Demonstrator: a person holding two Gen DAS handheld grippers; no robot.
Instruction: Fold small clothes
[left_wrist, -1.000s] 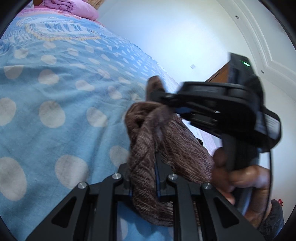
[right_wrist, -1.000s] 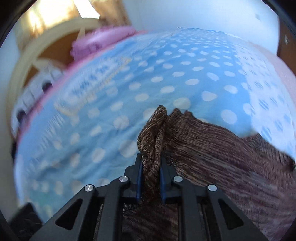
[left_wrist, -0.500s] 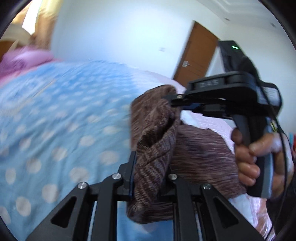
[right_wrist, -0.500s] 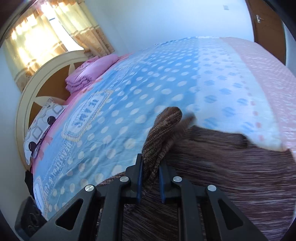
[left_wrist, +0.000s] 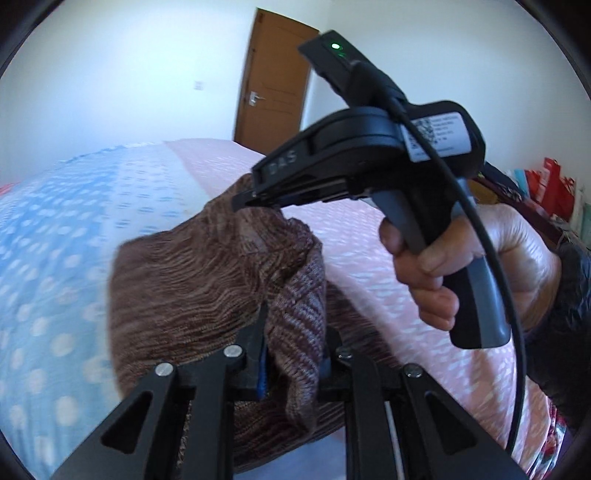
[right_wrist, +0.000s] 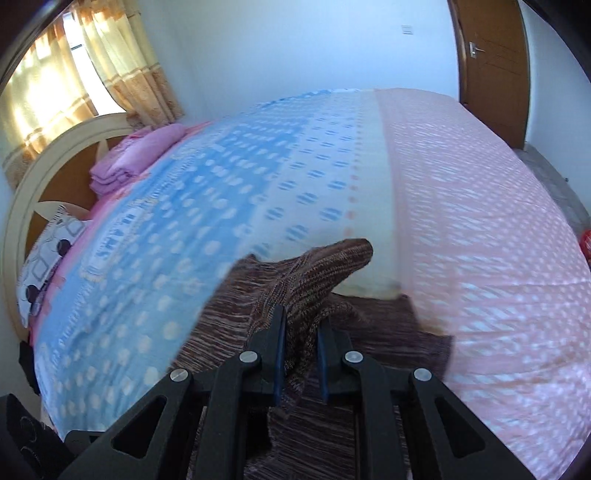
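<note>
Brown knit garment (left_wrist: 192, 280) pinched between both jaws.

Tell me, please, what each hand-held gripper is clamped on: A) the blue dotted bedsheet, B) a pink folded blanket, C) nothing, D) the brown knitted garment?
D: the brown knitted garment is pinched between both the left hand-held gripper and the right hand-held gripper.

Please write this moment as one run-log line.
left gripper: shut on brown knit garment | right gripper: shut on same garment | garment: lifted above bed
</note>
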